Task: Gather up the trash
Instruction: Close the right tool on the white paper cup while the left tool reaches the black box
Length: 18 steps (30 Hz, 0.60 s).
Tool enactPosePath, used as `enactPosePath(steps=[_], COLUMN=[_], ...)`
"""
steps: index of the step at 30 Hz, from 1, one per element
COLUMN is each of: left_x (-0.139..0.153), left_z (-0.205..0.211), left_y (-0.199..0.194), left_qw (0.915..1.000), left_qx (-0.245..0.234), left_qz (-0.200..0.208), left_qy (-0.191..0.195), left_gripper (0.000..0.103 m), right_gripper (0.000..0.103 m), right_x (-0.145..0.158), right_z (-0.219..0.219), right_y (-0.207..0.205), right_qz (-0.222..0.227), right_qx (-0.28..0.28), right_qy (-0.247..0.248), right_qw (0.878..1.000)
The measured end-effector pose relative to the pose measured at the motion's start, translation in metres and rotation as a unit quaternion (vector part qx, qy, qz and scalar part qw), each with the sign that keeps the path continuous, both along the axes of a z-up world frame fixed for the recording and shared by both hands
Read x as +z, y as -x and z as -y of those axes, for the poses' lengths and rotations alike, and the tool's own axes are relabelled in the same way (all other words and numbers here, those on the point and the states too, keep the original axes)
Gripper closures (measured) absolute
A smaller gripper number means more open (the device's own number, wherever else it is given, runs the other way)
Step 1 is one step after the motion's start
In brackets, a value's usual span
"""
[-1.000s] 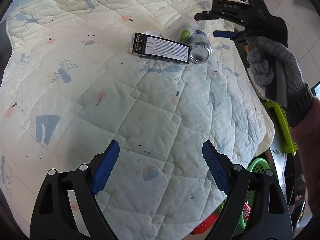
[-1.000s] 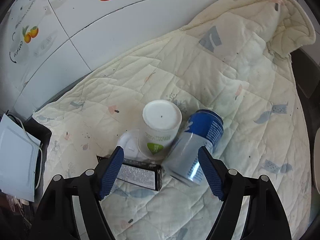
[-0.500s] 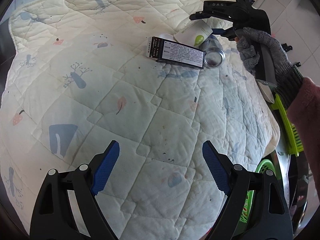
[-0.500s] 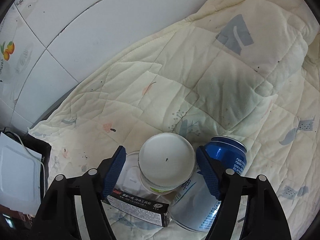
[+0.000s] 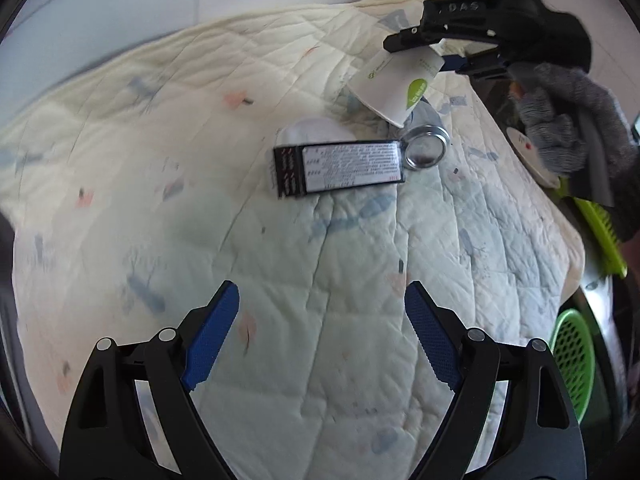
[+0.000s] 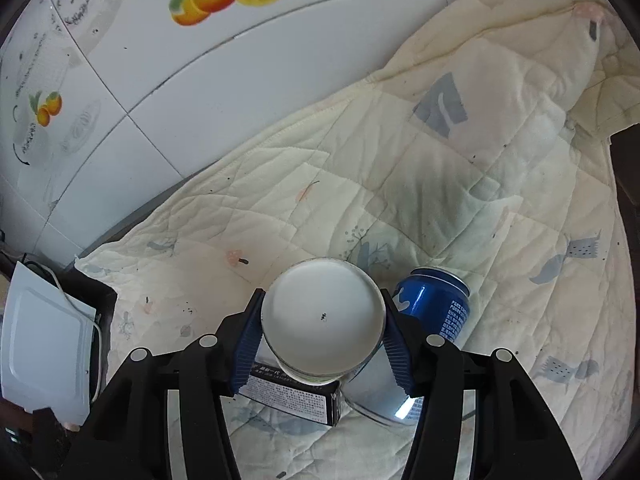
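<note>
Right claw [image 6: 322, 338] closing on the cup [image 6: 323, 320]; left claw [image 5: 322, 336] wide, empty. Next: lift it clear of can [image 6: 434, 308].

Paper cup [image 6: 323, 319] hides most of black box [image 6: 294, 397]; green basket [image 5: 573, 354] cut by quilt [image 5: 280, 240]; box print illegible.

Our right gripper [image 6: 322, 330], open a second ago above the trash, is now closing its jaws on the white paper cup [image 6: 323, 320], pads against both sides. The cup no longer lies on the quilt [image 5: 320, 260] beside the blue can [image 6: 434, 308]; it hangs tilted above it. Our left gripper [image 5: 322, 336] now sits nearer the black box [image 5: 340, 168].
</note>
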<state>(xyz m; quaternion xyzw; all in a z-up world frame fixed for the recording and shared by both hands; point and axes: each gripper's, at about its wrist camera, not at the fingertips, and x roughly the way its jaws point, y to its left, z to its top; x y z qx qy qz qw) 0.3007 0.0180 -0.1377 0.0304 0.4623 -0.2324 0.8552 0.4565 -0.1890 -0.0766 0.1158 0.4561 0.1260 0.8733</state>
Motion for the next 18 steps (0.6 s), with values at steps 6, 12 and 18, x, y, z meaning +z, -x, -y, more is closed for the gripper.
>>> enactPosePath(steps=[6, 12, 18], left_x=[0.005, 0.005, -0.004], left_z=[0.027, 0.049, 0.066], left_y=[-0.027, -0.051, -0.071], left_qw=[0.994, 0.9837, 0.9728], left_qx=[-0.057, -0.11, -0.148], left_qz=[0.064, 0.102, 0.121], left_qy=[-0.067, -0.099, -0.132], left_gripper=[0.019, 0.019, 0.019], right_gripper=[0.05, 0.05, 0.05], right_x=[0.017, 0.024, 0.026], right_z=[0.018, 0.035, 0.053], right_y=[0.033, 0.067, 0.093], right_qz=[0.008, 0.007, 0.002], right_qx=[0.0, -0.007, -0.019], right_qy=[0.011, 0.026, 0.025], right_qw=[1.0, 1.0, 1.0])
